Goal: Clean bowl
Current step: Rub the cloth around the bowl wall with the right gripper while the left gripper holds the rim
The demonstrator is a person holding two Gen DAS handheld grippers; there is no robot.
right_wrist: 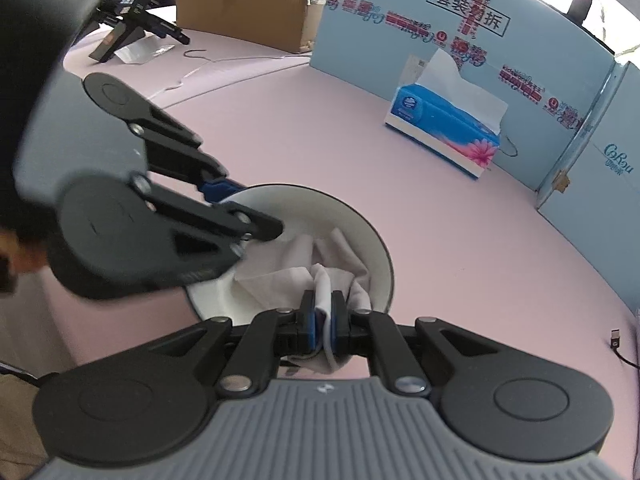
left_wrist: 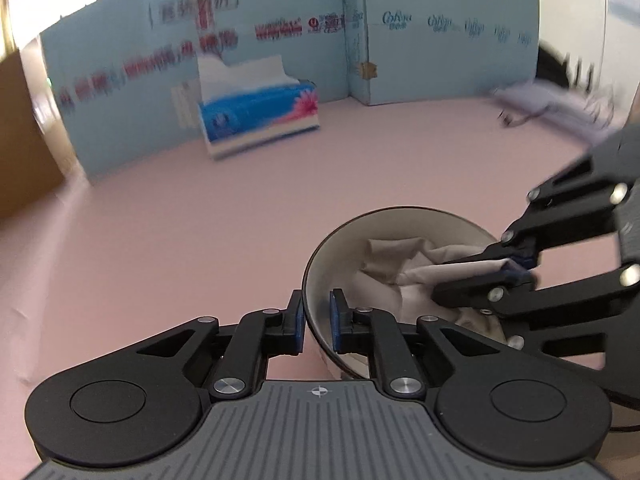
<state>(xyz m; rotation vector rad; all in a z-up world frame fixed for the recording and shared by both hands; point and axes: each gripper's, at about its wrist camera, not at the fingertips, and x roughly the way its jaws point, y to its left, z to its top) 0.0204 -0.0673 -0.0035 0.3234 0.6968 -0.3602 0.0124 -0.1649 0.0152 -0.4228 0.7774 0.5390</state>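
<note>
Surface: pink table (right_wrist: 400, 208) with blue printed panels (right_wrist: 400, 12) behind; a tissue box (right_wrist: 444, 124) stands well ahead of both claws.
Bowl: the bowl (right_wrist: 352, 224) sits on the table, just in front of both claws.
Left claw: the left claw (left_wrist: 317, 318) is closed on the near rim of the bowl, one finger inside and one outside, I judge to keep it from sliding.
Right claw: the right claw (right_wrist: 323, 318) pinches a crumpled tissue (right_wrist: 280, 276) that lies inside the bowl, probably for wiping.
Pose: left claw comes low and level from the near side; right claw reaches in from the right, tilted down.
</note>
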